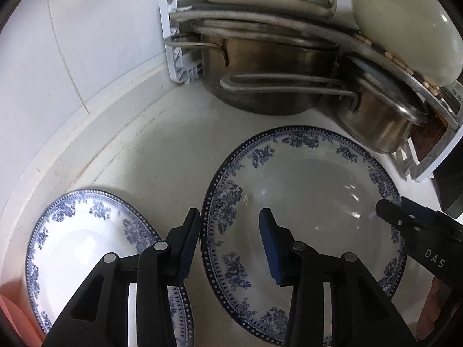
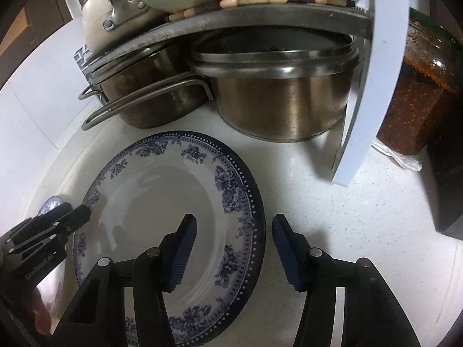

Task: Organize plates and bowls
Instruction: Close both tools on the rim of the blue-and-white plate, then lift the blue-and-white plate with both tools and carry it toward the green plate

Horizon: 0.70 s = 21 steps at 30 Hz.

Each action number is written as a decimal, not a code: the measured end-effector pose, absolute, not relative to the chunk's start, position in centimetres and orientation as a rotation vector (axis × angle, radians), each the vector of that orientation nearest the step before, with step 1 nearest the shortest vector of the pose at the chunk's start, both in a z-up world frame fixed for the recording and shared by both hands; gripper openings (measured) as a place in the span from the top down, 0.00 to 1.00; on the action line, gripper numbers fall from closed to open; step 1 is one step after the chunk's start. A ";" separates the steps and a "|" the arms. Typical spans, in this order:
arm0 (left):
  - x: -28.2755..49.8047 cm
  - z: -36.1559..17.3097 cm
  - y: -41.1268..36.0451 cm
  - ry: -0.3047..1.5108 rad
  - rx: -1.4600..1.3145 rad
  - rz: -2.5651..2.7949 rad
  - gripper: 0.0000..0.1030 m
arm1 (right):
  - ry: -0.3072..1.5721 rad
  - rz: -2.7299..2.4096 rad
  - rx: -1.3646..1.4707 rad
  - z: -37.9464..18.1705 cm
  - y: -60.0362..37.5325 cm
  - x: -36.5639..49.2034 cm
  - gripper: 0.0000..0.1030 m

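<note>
White speckled countertop (image 2: pixel 361 217) against pale tiled wall (image 1: pixel 86 43), corner shelf rack (image 2: pixel 373 86)

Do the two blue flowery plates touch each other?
Cannot tell. In the left wrist view the left tongs cover the spot between the smaller blue-and-white flowered plate and the bigger one.

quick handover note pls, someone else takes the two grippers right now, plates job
Left gripper: open, its jaws astride the left rim of the large blue-patterned plate, not pressing.
Right gripper: open, astride the same plate's right rim.
Small matching plate lies flat on the counter, left of the large one, apart from it.
Done: nothing stacked yet.
Left: likely grip the large plate from both sides, lift it, then sort both plates.
</note>
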<state>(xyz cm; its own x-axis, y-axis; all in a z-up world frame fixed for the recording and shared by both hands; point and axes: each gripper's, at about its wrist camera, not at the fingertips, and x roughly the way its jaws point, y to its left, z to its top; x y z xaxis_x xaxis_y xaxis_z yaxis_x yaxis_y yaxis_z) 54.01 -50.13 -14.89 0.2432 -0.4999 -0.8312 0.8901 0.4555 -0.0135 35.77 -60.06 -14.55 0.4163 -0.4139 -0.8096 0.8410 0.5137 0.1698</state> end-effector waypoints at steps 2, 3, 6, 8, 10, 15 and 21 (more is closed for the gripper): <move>54.1 -15.1 -50.2 0.884 0.529 -1.005 0.61 | 0.790 -0.858 0.619 -14.7 -60.1 36.2 0.50; 54.2 -15.1 -50.3 0.883 0.533 -1.005 0.61 | 0.791 -0.857 0.616 -14.7 -60.0 36.2 0.51; 54.2 -15.2 -50.5 0.881 0.549 -1.001 0.61 | 0.793 -0.858 0.606 -14.9 -60.0 36.8 0.54; 54.2 -15.2 -50.6 0.881 0.557 -1.002 0.61 | 0.795 -0.857 0.598 -14.9 -60.0 36.9 0.54; 54.3 -15.2 -50.6 0.878 0.561 -1.000 0.61 | 0.794 -0.859 0.598 -14.9 -60.1 36.9 0.56; 54.2 -15.2 -50.5 0.874 0.571 -0.971 0.61 | 0.801 -0.864 0.584 -14.9 -60.0 37.4 0.56; 54.3 -16.0 -50.5 0.920 0.545 -0.985 0.61 | 0.803 -0.858 0.570 -14.9 -60.0 37.3 0.56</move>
<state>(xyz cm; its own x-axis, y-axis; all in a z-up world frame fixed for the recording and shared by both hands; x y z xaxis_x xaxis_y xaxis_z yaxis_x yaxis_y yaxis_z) 54.32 -50.52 -15.97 0.2404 -0.4635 -0.8529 0.8825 0.4702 -0.0068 37.28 -59.96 -14.92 0.4021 -0.4359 -0.8052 0.8323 0.5404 0.1231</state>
